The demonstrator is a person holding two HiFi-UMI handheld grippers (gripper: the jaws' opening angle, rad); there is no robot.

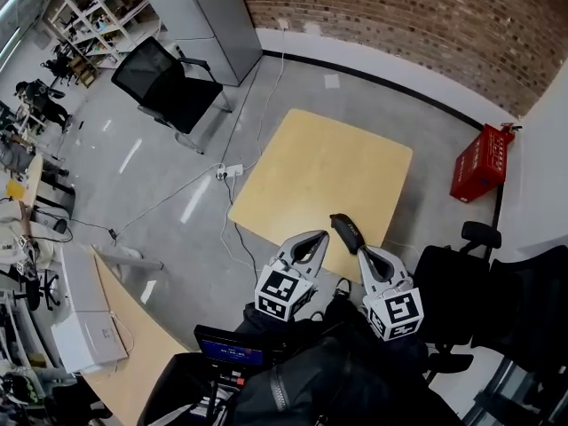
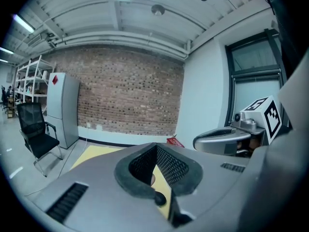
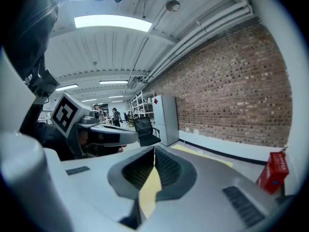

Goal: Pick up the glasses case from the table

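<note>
- The glasses case [image 1: 347, 231], a dark oblong, lay at the near edge of the square wooden worktop [image 1: 328, 162], just below the middle of the head view.
- The left hand-held gripper [image 1: 316, 237] hung at that near edge, just left of the case, with its jaws closed tip to tip and nothing between them; its own view showed only bare yellow worktop through the gap behind the tips [image 2: 155, 146].
- The right hand-held gripper [image 1: 363, 252] sat just below and right of the case, its jaws likewise shut and empty [image 3: 154, 149]. From the head view I could not tell whether its tip touched the case's near end.
- Neither gripper view showed the case, so it was not held.
- The step in hand looked like the approach, with the pick-up itself not yet begun.
- The next move would call for opening one gripper's jaws wide enough to take the case across its narrow side, dipping the tips toward the worktop edge, and closing on the case before lifting it clear.
</note>
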